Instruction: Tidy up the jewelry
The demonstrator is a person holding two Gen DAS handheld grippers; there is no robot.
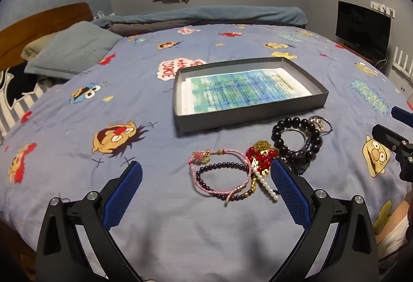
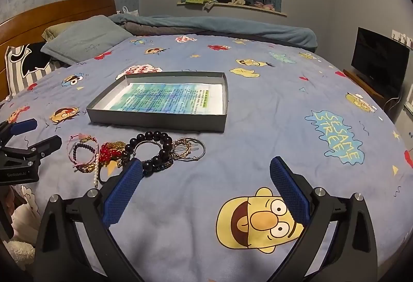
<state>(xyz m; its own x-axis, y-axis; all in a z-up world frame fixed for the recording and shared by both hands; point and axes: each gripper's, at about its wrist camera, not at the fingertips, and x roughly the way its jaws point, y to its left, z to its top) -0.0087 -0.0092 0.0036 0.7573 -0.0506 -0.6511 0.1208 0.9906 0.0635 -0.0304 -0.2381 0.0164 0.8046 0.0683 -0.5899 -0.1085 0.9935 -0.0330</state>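
Observation:
A pile of jewelry lies on the bed in front of a shallow grey box (image 1: 247, 118) (image 2: 157, 122) lined with printed paper. It holds a pink cord bracelet (image 1: 219, 176) (image 2: 82, 150), a small dark bead bracelet (image 1: 206, 171), red beads (image 1: 260, 155) (image 2: 107, 153), a pearl strand (image 1: 265, 185) (image 2: 96, 175), a big black bead bracelet (image 1: 296, 137) (image 2: 152, 145) and silver hoops (image 1: 320, 123) (image 2: 188, 147). My left gripper (image 1: 206, 173) is open, low over the pink bracelet. My right gripper (image 2: 206, 171) is open and empty, right of the pile.
The bed has a blue cartoon-print cover (image 1: 77, 153) (image 2: 284, 127). Pillows (image 1: 72, 49) and a wooden headboard (image 2: 51, 11) are at the far left. A folded blanket (image 1: 206, 16) lies along the far edge. A dark TV (image 2: 379, 60) stands on the right.

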